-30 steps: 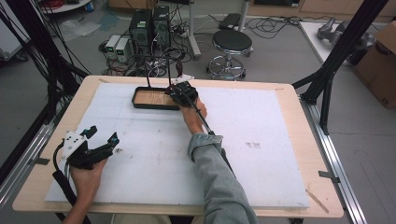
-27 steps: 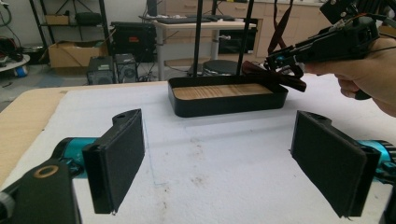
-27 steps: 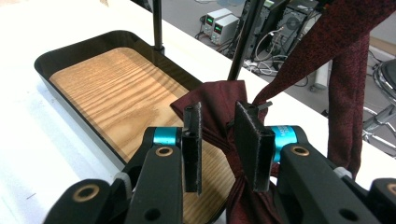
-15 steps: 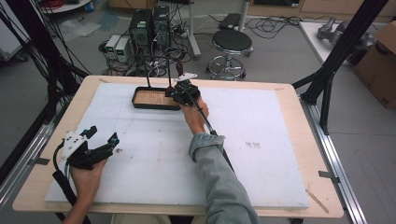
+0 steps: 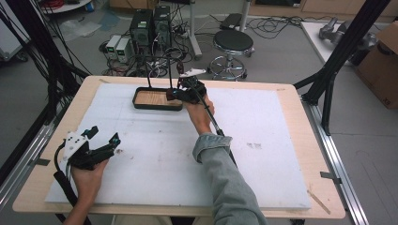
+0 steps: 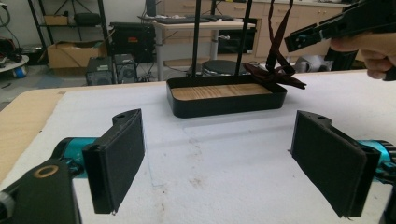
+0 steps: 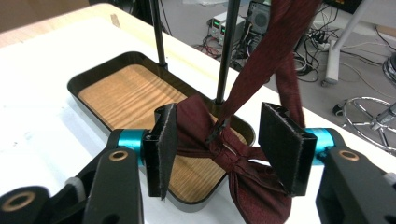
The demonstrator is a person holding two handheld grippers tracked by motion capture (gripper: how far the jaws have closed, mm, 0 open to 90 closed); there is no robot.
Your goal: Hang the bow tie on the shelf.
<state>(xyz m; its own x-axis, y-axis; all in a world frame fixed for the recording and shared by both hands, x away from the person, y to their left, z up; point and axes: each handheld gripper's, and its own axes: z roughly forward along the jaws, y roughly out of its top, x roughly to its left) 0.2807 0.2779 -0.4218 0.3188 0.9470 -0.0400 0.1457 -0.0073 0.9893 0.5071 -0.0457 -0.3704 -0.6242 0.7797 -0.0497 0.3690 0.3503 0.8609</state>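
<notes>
The right gripper (image 7: 215, 154) had just been opening, and the dark red bow tie (image 7: 233, 158) hung loose between its parted jaws, over the near corner of the black tray (image 7: 116, 100). The left gripper (image 6: 219, 158) stood released over the bench (image 5: 155, 159), well apart from the tray.

Beyond the worktop (image 5: 291, 101), a grey floor (image 5: 281, 56) carries a round stool (image 5: 233, 43), computer towers (image 5: 150, 26), tangled cables and a cardboard box (image 5: 382, 70).
</notes>
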